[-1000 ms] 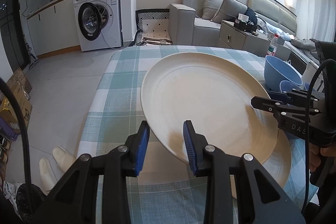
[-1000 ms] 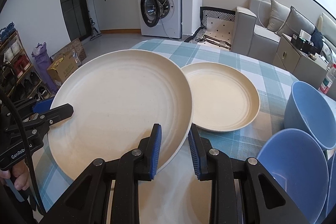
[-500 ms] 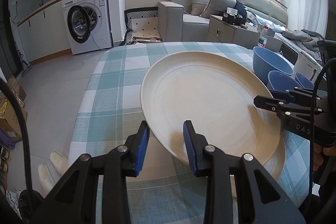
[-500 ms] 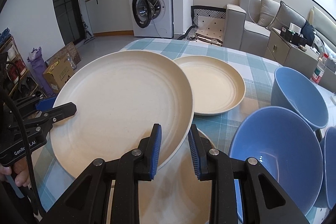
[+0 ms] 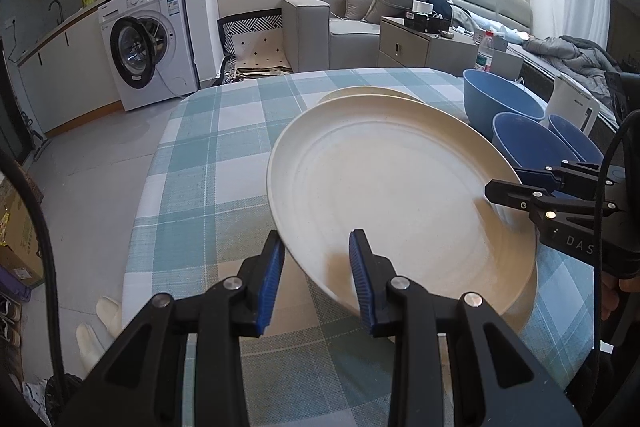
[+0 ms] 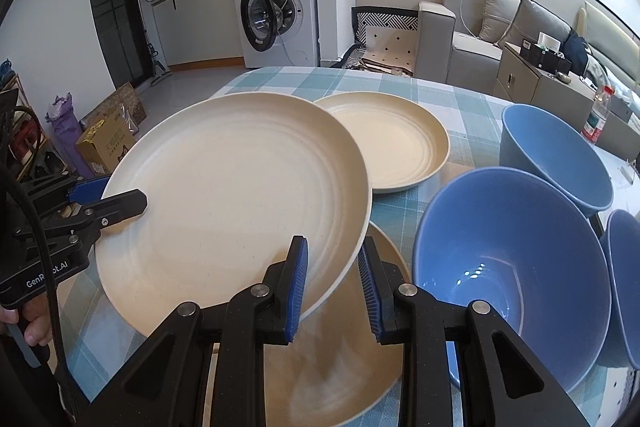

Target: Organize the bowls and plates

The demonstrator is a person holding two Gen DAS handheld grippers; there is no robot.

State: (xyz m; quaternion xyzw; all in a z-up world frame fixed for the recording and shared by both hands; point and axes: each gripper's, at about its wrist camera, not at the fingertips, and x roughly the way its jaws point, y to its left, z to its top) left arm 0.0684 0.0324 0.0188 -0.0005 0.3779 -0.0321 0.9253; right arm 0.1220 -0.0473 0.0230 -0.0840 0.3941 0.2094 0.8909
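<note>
Left gripper [image 5: 316, 277] and right gripper [image 6: 334, 285] both part-open; fingers level.

The left gripper [image 5: 316, 279] straddles the near rim of a large cream plate [image 5: 392, 195], its blue-padded fingers [image 5: 272, 279] apart on either side of the edge. The plate is tilted above the teal checked tablecloth [image 5: 208, 163]. From the right, the right gripper [image 5: 516, 193] reaches over the plate's opposite rim. Behind it shows the edge of a smaller cream plate [image 5: 360, 91], and three blue bowls [image 5: 496, 99] stand to the right, near a white kettle [image 5: 572, 103]
</note>
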